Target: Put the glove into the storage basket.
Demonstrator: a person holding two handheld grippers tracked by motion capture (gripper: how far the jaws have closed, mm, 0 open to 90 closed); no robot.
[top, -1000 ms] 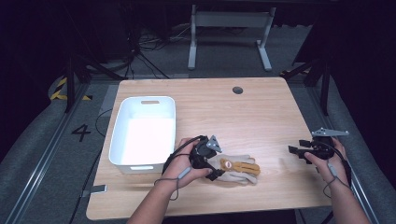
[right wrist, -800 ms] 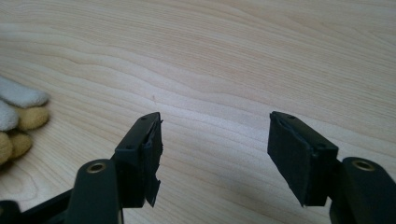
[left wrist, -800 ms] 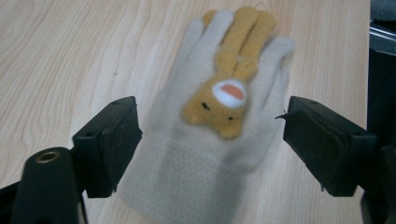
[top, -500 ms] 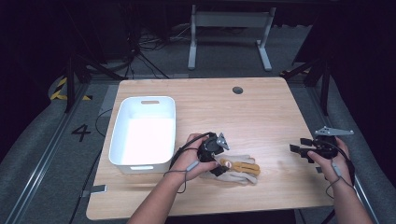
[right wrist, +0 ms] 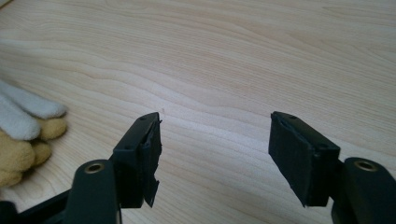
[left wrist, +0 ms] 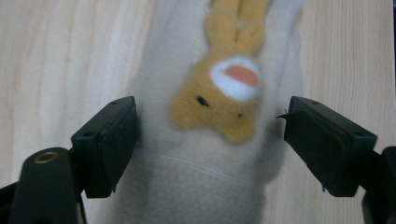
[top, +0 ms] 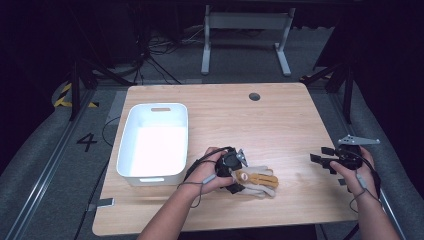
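The left tool (left wrist: pixel 210 140) has just been opening and is standing wide, the bunny glove (left wrist: pixel 219 116) lying between its jaws, stretching straight ahead. The right tool (right wrist: pixel 215 154) is waiting wide open, far off.

The high view looks forward and down from above the person's side, taking in the whole worktop (top: pixel 280 120), the bin (top: pixel 155 140) at its left and the floor beyond. The left gripper view looks almost straight down between its own jaws, very near the glove (left wrist: pixel 205 140). The right gripper view looks low across the bare wood, close up, with glove fingertips at its left edge. All three views share the glove (top: pixel 257 179) and the wood around it.
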